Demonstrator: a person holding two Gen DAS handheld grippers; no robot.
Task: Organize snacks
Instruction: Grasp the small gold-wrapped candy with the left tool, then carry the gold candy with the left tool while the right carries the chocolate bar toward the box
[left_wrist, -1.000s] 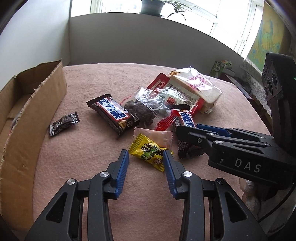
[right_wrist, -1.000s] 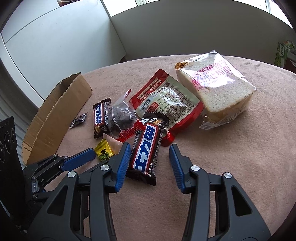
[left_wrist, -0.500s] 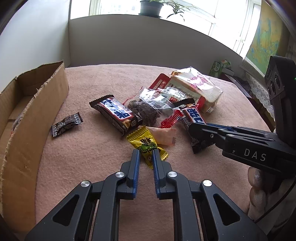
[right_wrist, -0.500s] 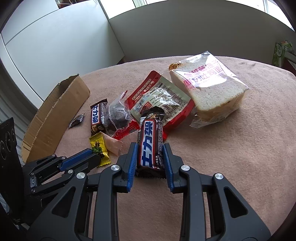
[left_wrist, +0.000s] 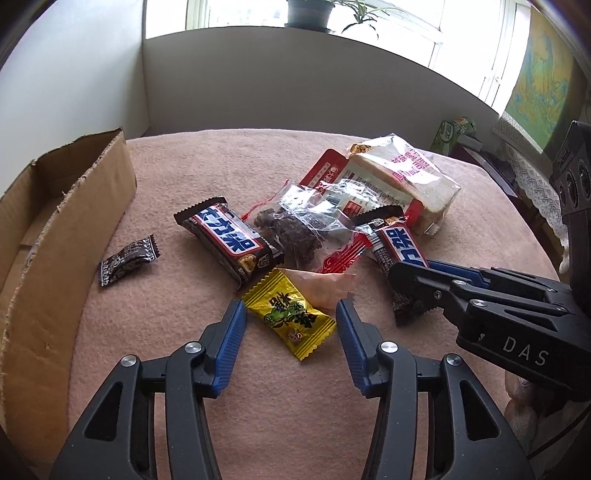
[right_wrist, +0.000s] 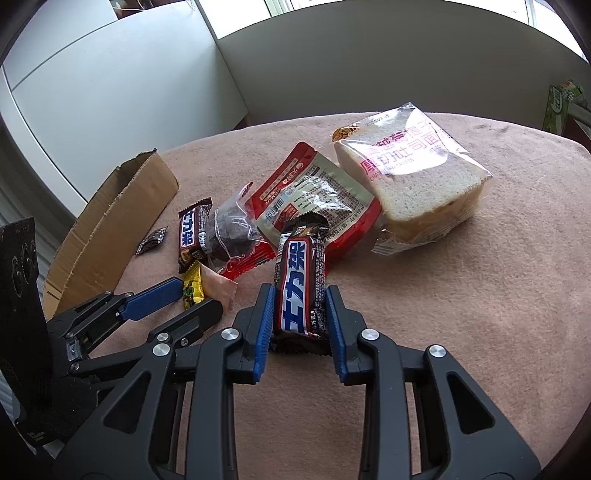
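The chocolate bar (right_wrist: 300, 291) lies lengthwise along the right gripper (right_wrist: 299, 314), far end tilted up toward the red snack pouch (right_wrist: 314, 206); both pads clamp its sides. The left gripper (left_wrist: 290, 325) has just been opening, and its jaws stand apart, untouching, around the yellow candy (left_wrist: 291, 314), which lies diagonally on the pink cloth (left_wrist: 207, 166). The cardboard box (left_wrist: 55, 229) at the left shows nothing inside. A second chocolate bar (left_wrist: 229, 236), bagged dried fruit (left_wrist: 295, 229), wrapped bread (right_wrist: 410, 184) and a small dark candy (left_wrist: 129, 258) lie around.

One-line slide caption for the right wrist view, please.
Right gripper shut on a chocolate bar; bread, pouches and a cardboard box beyond.
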